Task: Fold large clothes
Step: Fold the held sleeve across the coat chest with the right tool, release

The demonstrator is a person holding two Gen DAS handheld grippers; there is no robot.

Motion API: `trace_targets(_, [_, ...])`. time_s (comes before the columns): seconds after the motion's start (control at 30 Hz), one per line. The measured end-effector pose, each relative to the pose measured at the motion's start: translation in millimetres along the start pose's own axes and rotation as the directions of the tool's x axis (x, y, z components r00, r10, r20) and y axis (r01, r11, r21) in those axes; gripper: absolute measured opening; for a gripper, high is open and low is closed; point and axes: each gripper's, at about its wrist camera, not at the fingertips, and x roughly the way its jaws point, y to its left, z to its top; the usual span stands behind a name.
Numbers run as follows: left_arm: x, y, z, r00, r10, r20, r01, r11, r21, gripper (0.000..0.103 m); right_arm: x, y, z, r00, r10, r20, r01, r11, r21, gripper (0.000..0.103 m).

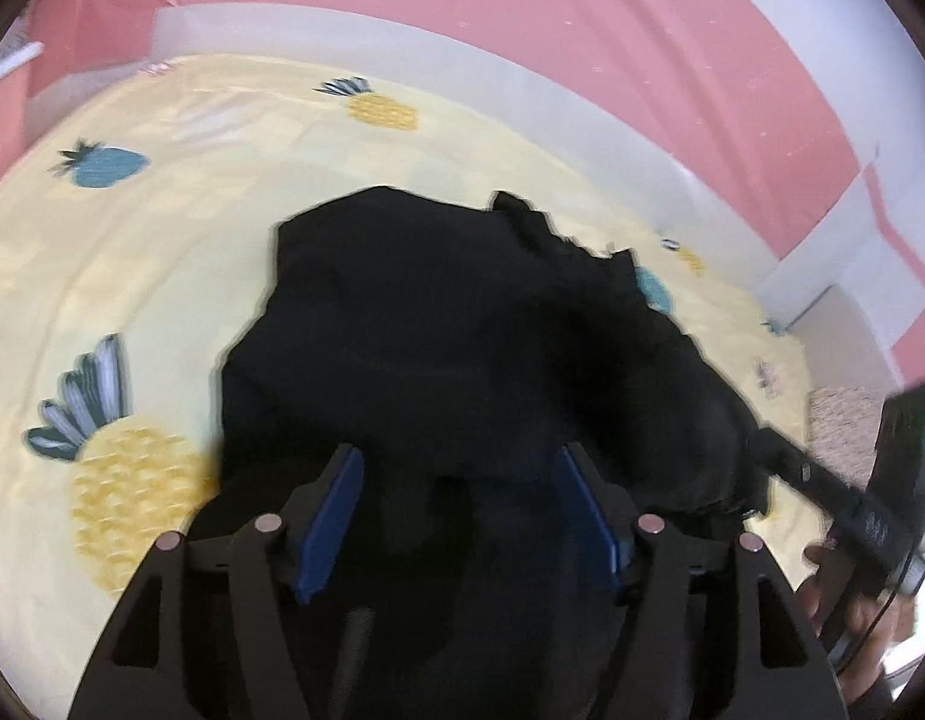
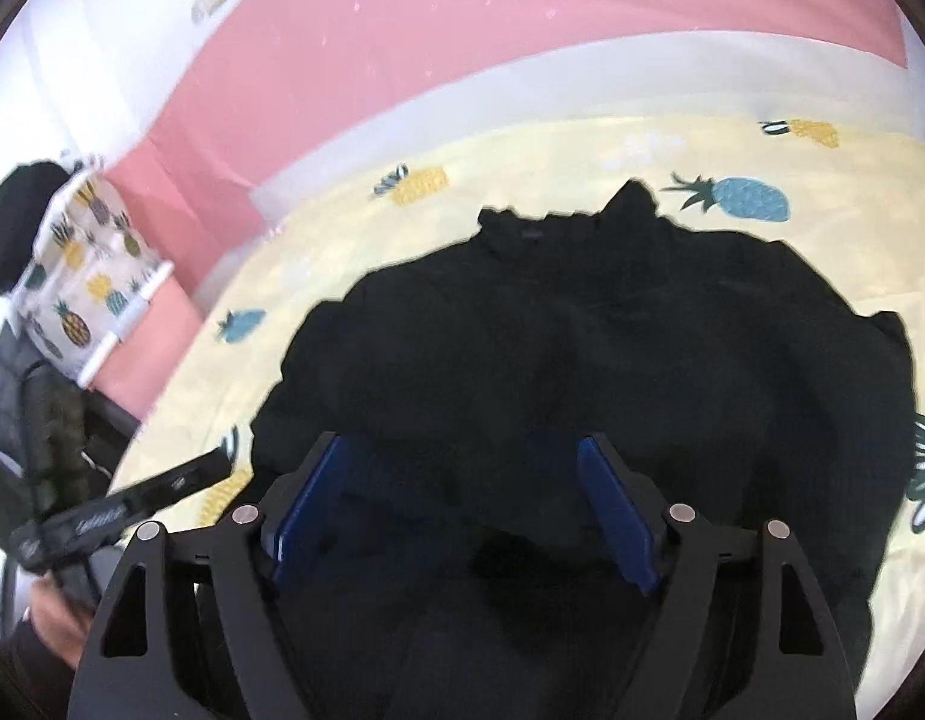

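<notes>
A large black garment point(image 1: 462, 324) lies bunched on a yellow bedsheet point(image 1: 132, 276) printed with pineapples. It also shows in the right wrist view point(image 2: 612, 348), its collar at the far edge. My left gripper point(image 1: 459, 459) is open, its blue pads spread over the garment's near edge, with nothing between them. My right gripper point(image 2: 465, 450) is open too, over the near part of the garment. The right gripper shows at the right of the left wrist view point(image 1: 852, 504), the left gripper at the left of the right wrist view point(image 2: 138, 498).
A pink wall with a white band point(image 1: 582, 30) runs behind the bed. A pineapple-print pillow point(image 2: 84, 282) leans at the bed's left end, with dark things beside it. A patterned rug point(image 1: 846, 426) lies off the bed's right edge.
</notes>
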Motion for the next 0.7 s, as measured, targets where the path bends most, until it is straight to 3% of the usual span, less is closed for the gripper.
trace_targets(0.13, [19,-25,14,0.996,-0.085,-0.014,0.085,0.996,0.013,0.076,-23,-29,-6,0.996,-0.072,0.043,0.071,0.997,0.036,0.079])
trace_targets(0.27, [67,-46,21,0.994,-0.056,-0.093,0.061,0.997,0.056,0.076,-34,-80,-14,0.98,-0.195,0.036,0.188,0.971,0.149,0.079])
trace_targets(0.33, [93,-53,20,0.989,-0.034,-0.147,0.046,0.996,0.076,0.067,-40,-107,-19,0.962,-0.269,0.034,0.257,0.944,0.205,0.071])
trace_targets(0.4, [108,-60,16,0.986,-0.037,-0.163,0.057,0.992,0.116,0.024,-41,-129,-21,0.947,-0.32,0.028,0.303,0.919,0.254,0.051])
trace_targets(0.5, [101,-74,16,0.997,0.05,-0.066,-0.034,0.974,0.224,0.012,-34,-150,-21,0.935,-0.354,0.022,0.333,0.898,0.289,0.033])
trace_targets(0.6, [89,-71,24,0.994,0.105,0.029,-0.109,0.955,0.274,0.01,-16,-154,-20,0.941,-0.338,0.01,0.322,0.906,0.275,0.032])
trace_targets(0.7, [104,-54,26,0.991,0.132,-0.009,-0.125,0.96,0.251,0.01,26,-153,-24,0.941,-0.333,-0.065,0.339,0.918,0.203,0.032])
